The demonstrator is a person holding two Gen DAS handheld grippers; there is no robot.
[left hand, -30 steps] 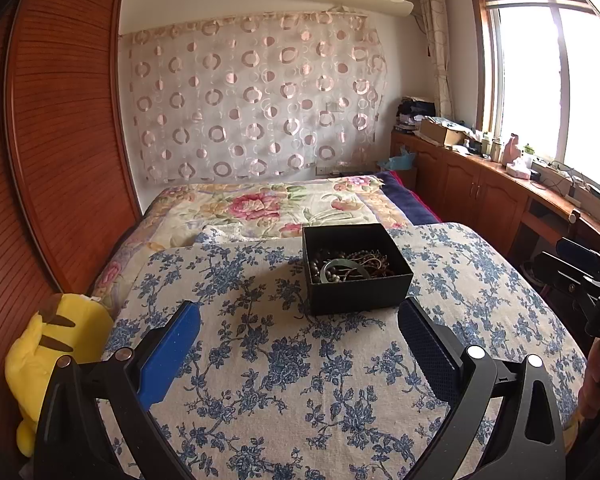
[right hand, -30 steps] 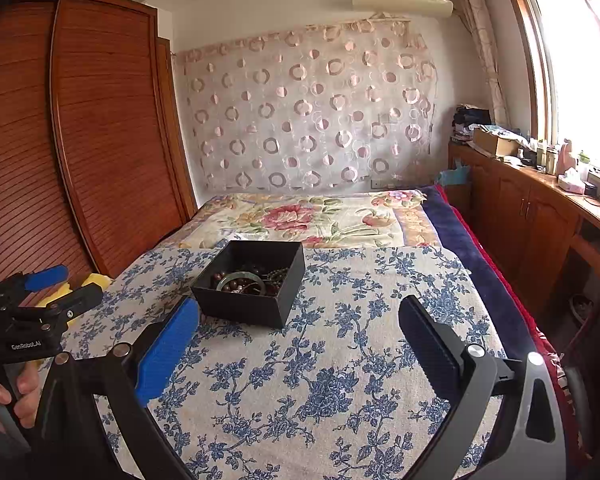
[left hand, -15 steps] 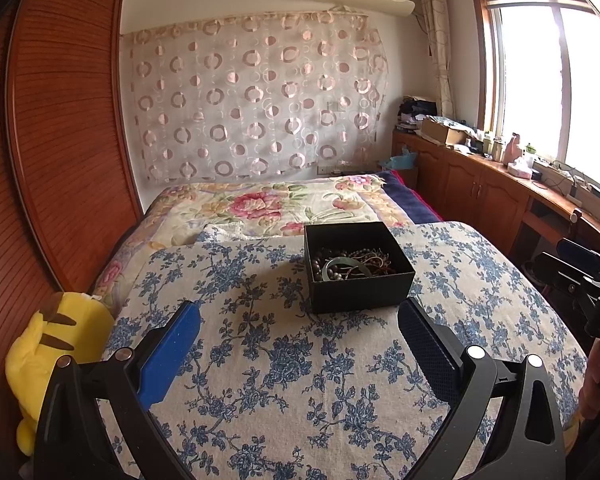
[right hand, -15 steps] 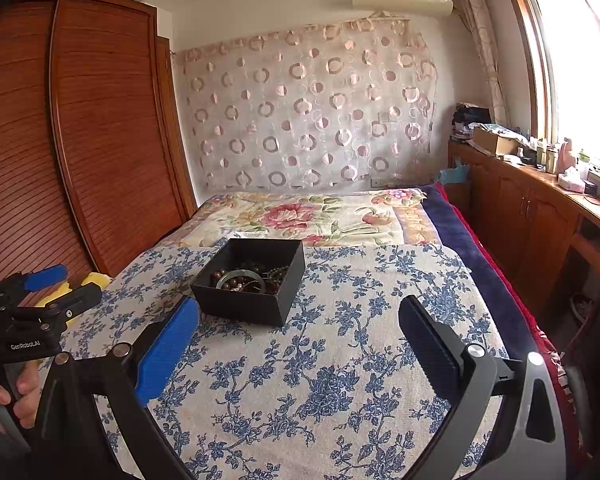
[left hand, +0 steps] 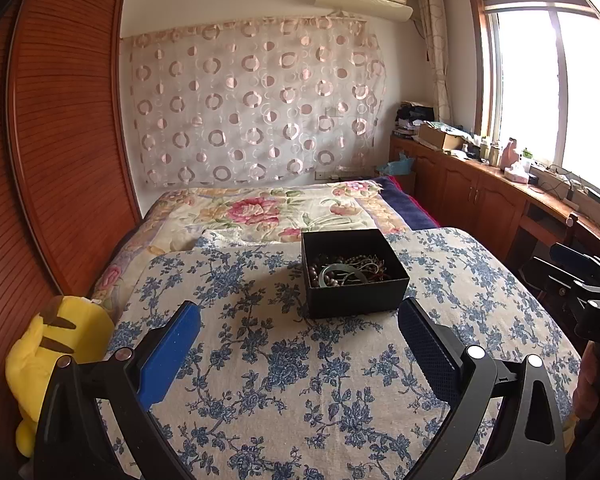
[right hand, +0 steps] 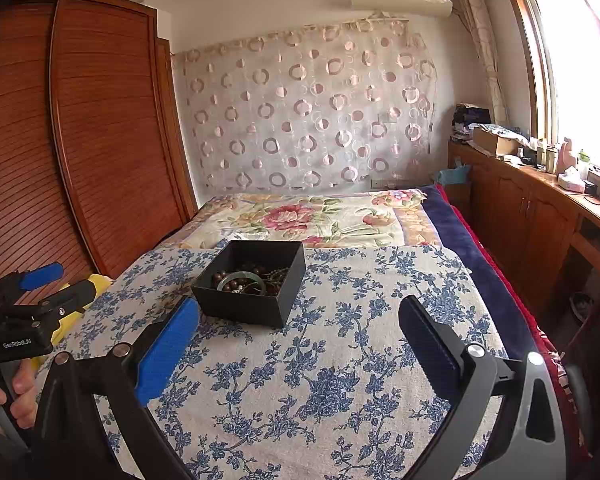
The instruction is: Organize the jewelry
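A black open box [left hand: 356, 296] [right hand: 248, 306] stands on the blue-flowered cloth [left hand: 284, 364] [right hand: 332, 368] that covers the bed. Inside it lie a pale green bangle [left hand: 342, 274] [right hand: 242, 282], dark bead strings and thin chains, tangled together. My left gripper [left hand: 298, 330] is open and empty, just short of the box's near wall. My right gripper [right hand: 298, 326] is open and empty too, with the box beyond its left finger. Each gripper shows at the edge of the other's view, hand-held: the right one [left hand: 572, 276] and the left one [right hand: 36, 292].
A yellow plush toy [left hand: 48, 356] sits at the bed's left edge against the wooden wardrobe [left hand: 60, 140]. A flowered quilt [left hand: 268, 212] covers the far half of the bed. A cluttered wooden counter [left hand: 500, 184] runs under the window on the right.
Both grippers have crept a little toward the box; it sits slightly nearer and larger in both views. Nothing was gripped or let go.
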